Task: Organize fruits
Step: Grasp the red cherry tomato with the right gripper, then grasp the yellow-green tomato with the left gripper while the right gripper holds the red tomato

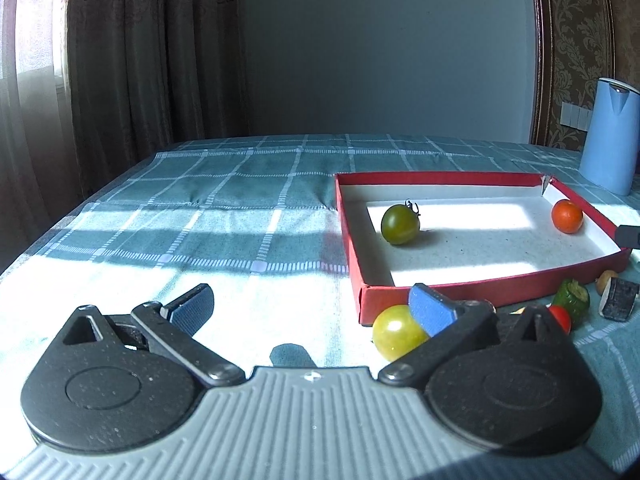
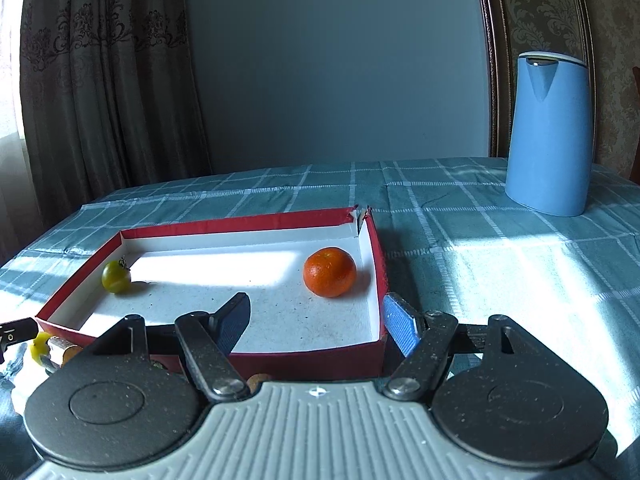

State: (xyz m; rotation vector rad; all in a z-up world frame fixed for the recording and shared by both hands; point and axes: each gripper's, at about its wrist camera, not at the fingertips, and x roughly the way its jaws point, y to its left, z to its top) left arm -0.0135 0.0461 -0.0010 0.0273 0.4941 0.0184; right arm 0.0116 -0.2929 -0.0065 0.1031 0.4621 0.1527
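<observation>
Fruits in the red tray: two; one dark green tomato with stem, toward the left wall, and one orange mandarin near the far right corner, well apart from each other; tray interior white, one far corner torn.

Fruits on the checked tablecloth outside the tray, along its near wall: one yellow-green tomato just beside the near left corner; one small red fruit, partly hidden; one green piece with a cut end; one brownish round item and one dark wedge, kind unclear.

Left gripper: jaws spread wide, nothing between them; its right pad overlaps the yellow-green tomato in view, contact cannot be told.

Right gripper: jaws apart, released, straddling the tray's near right corner; nothing grasped.

One blue jug upright on the cloth, right of the tray, well apart.
</observation>
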